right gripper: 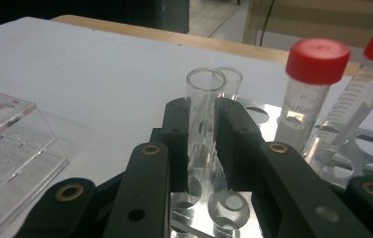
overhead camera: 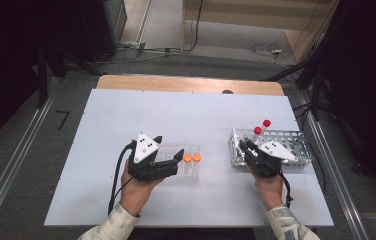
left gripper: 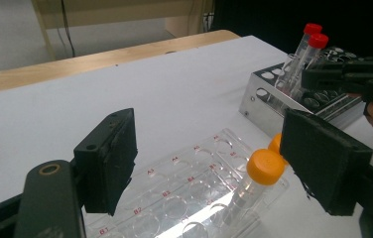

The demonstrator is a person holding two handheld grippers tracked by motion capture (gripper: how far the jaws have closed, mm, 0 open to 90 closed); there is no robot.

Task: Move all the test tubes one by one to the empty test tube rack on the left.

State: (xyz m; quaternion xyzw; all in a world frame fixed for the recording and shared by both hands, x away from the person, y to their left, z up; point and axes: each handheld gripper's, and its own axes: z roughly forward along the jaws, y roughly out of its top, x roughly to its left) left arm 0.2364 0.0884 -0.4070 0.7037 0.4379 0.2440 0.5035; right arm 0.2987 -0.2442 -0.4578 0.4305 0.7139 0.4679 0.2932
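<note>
your right tongs (right gripper: 205, 144) are clamping an uncapped glass tube (right gripper: 204, 119) standing in the metal rack (overhead camera: 296, 142), beside two red-capped tubes (right gripper: 309, 94). your left tongs (left gripper: 214, 163) are gaping wide, gripping nothing, straddling the clear rack (left gripper: 184, 193) holding orange-capped tubes (left gripper: 264, 168) on the tabletop (overhead camera: 186, 115).

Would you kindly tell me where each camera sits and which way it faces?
High view: above the person's side, facing forward and down; both hands, left tongs, right tongs.
Left gripper view: on the left tongs, facing the clear rack.
Right gripper view: on the right tongs, shut on an open glass tube.
Shared: red-capped tubes, metal rack.
</note>
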